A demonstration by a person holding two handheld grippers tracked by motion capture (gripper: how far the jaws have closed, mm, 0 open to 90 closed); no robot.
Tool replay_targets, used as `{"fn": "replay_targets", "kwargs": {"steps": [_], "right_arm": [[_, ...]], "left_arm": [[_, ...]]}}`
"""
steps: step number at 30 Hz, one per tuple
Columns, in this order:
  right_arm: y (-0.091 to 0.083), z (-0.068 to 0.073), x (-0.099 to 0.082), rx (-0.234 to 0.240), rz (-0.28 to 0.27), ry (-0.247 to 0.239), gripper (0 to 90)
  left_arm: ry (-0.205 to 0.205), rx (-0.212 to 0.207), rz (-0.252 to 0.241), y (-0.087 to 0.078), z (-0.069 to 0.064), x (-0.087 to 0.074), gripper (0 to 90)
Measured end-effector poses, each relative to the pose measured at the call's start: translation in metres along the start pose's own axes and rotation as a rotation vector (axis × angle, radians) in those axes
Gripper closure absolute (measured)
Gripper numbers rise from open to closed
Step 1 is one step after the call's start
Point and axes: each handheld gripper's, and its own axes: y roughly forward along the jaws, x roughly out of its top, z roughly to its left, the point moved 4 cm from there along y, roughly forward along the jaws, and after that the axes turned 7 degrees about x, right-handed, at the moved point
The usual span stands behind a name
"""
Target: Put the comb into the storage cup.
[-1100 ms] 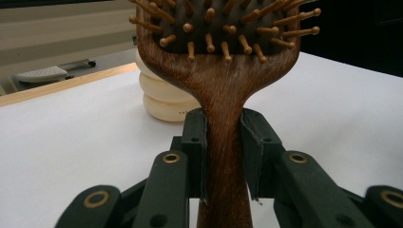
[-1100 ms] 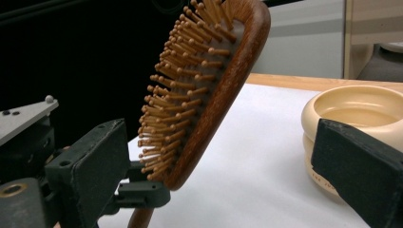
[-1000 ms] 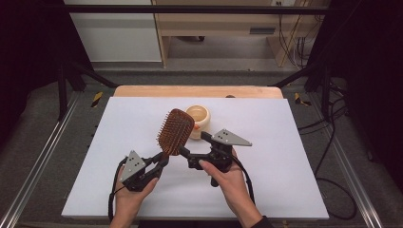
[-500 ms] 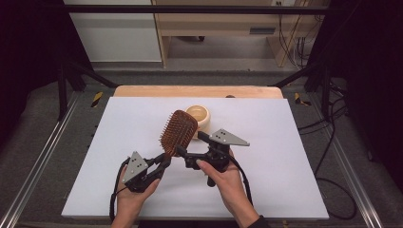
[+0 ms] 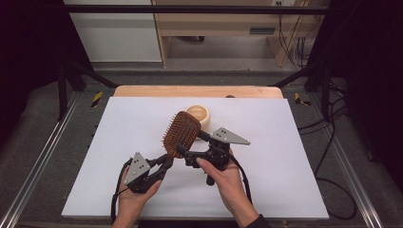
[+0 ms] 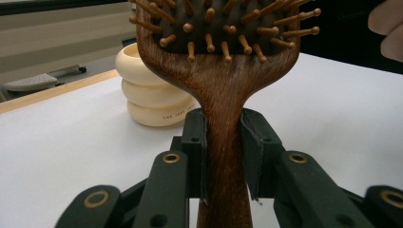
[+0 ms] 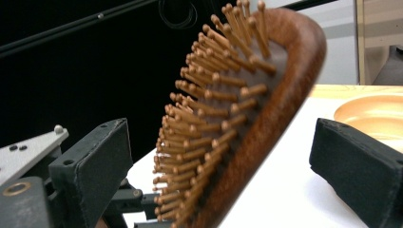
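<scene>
A wooden paddle hairbrush [image 5: 182, 133] with wooden pins is held tilted up above the white table. My left gripper [image 5: 163, 166] is shut on its handle [image 6: 223, 142], with both pads pressed against the neck just below the head. My right gripper [image 5: 191, 146] comes in from the right and stands open around the brush head [image 7: 247, 118]. One pad faces the pins and the other faces the wooden back, with a gap on each side. A cream ribbed bowl [image 5: 198, 113] sits on the table just behind the brush.
A white sheet [image 5: 285, 156] covers the table, with a wooden strip [image 5: 199, 91] along its far edge. Metal rails [image 5: 43, 156] run down both sides. Cables [image 5: 332, 142] lie on the floor to the right, and cabinets stand beyond the table.
</scene>
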Motion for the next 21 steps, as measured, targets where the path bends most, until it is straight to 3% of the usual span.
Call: {"fn": "replay_targets", "kwargs": {"steps": [21], "right_arm": [[-0.001,-0.003,0.018,-0.003,-0.052,0.029,13.8]], "left_arm": [[0.022,-0.022,-0.006,0.002,-0.008,0.001,72.5]]}}
